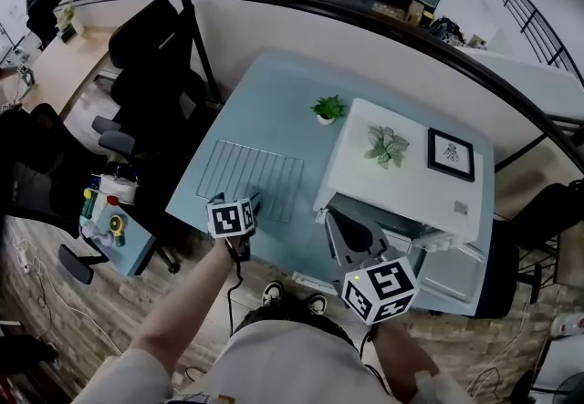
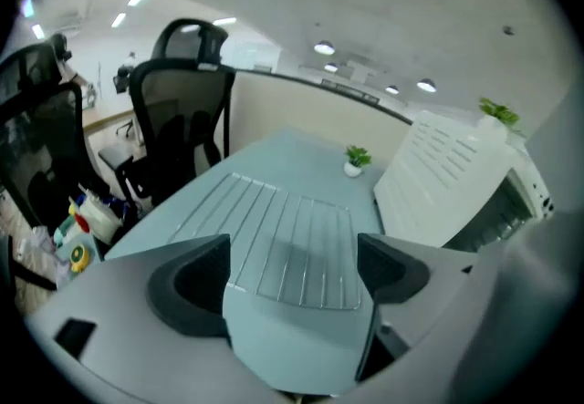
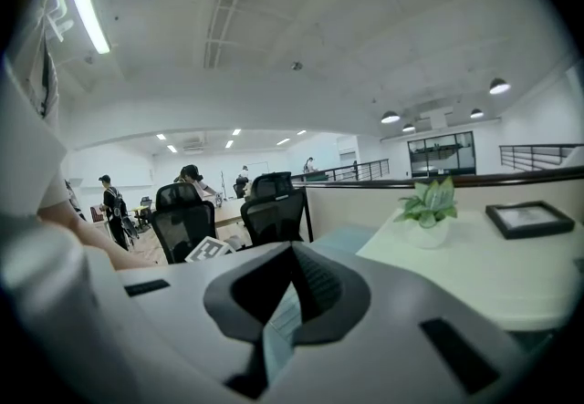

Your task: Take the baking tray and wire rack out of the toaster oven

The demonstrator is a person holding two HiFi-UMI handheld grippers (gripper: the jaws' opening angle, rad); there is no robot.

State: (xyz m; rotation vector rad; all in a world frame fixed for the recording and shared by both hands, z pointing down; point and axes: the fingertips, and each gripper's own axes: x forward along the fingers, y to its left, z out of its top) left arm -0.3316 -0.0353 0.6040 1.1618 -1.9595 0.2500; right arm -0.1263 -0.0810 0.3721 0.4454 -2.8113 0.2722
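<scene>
Hovering at the left, my left gripper (image 2: pixel 292 270) stands open and empty over the near edge of the wire rack (image 1: pixel 251 176), which lies flat on the worktop (image 1: pixel 274 110) beside the toaster oven (image 1: pixel 401 170). My right gripper (image 3: pixel 288 291), closed on nothing, is nearer the oven's open front. I can't make out the baking tray inside.

bright, even ceiling light; fisheye bending with dark corners; left gripper view slightly soft.

The person wore a pale short-sleeved shirt (image 1: pixel 274 366) and black-and-white shoes (image 1: pixel 272 293), and the grey left gripper (image 2: pixel 292 247) and right gripper (image 3: pixel 290 256) bore black-patterned white marker cubes (image 1: pixel 231 218).
</scene>
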